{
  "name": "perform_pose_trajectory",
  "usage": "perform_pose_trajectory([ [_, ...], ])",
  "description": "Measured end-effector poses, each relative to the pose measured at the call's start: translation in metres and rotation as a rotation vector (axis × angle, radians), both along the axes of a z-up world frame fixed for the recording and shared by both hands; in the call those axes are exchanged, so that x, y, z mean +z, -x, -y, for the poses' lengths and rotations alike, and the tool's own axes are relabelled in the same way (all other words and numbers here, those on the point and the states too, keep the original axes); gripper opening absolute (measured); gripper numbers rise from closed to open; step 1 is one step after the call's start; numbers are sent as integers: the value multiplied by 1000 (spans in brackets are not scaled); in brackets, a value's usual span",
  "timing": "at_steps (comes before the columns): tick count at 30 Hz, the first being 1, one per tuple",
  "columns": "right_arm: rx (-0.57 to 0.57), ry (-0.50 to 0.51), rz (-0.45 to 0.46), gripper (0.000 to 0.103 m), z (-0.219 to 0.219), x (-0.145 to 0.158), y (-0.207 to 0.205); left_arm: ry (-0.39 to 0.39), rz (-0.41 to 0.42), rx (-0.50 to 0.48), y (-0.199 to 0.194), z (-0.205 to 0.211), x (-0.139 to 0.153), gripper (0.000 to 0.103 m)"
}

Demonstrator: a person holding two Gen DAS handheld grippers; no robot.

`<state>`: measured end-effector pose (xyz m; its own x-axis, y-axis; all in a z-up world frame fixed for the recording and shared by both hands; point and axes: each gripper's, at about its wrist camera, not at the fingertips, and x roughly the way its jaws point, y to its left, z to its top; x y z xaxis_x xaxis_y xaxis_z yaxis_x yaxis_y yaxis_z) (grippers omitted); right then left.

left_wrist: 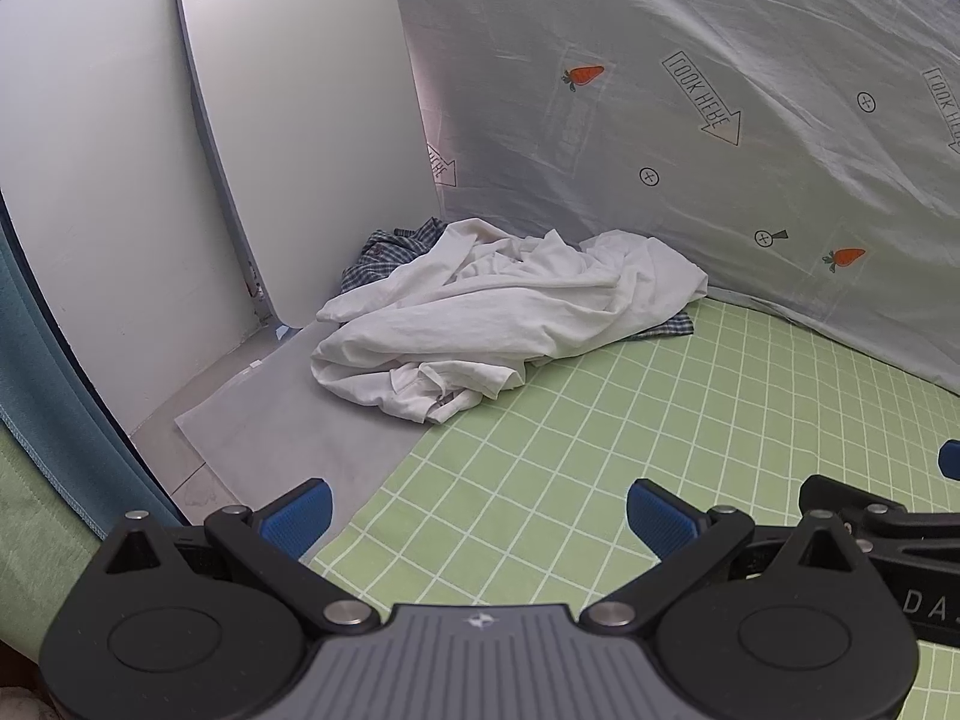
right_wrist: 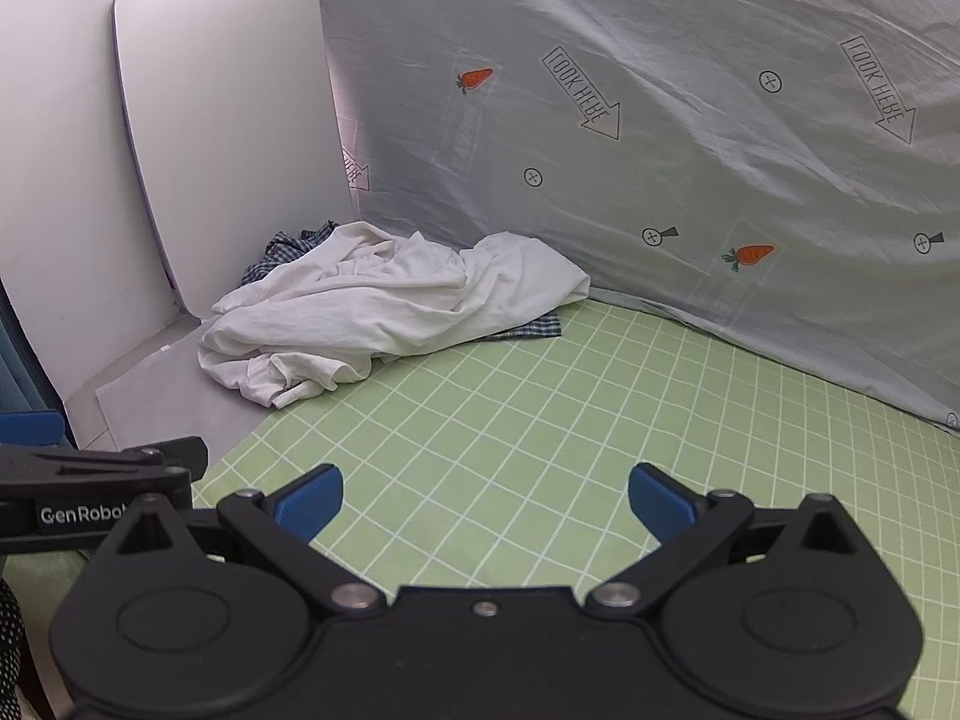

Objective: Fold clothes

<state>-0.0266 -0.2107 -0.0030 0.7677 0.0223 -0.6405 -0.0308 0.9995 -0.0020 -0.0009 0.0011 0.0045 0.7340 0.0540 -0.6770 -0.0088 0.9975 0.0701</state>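
Both tools sit low over the green checked sheet (right_wrist: 540,432), side by side and aimed at the same corner, and nothing is in either one. The left gripper (left_wrist: 479,516) has its blue pads spread wide with only bare sheet between them; the right gripper (right_wrist: 485,501) is spread just as wide and equally empty. The clothes lie well ahead of both tools and a little to the left of each one's line of sight: a crumpled white garment (left_wrist: 498,312) heaped on top, with a dark plaid garment (left_wrist: 390,246) poking out behind it and again at its far right edge. The heap rests partly on the green sheet and partly on a pale grey mat (left_wrist: 288,426), up against a leaning white panel (left_wrist: 294,120) and a hanging printed cloth (left_wrist: 690,120) with carrots and arrows. By the look of it the folding has not begun: this is the reach-in step, with no garment yet picked or spread. The next move probably calls for carrying both tools forward and leftward to the heap, closing on the white garment alone so the plaid one stays behind, then dragging it back onto the open green area nearer the tools to flatten it. Finding a true edge or corner in that bunched fabric looks like the hard part; seams are not clearly readable from here.
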Motion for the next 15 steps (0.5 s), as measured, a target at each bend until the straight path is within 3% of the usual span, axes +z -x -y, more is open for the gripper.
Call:
perform_pose_trajectory([
  [15,2,-3,-8,103,0,-2,1,3,-3,12,3,1,-1,103],
])
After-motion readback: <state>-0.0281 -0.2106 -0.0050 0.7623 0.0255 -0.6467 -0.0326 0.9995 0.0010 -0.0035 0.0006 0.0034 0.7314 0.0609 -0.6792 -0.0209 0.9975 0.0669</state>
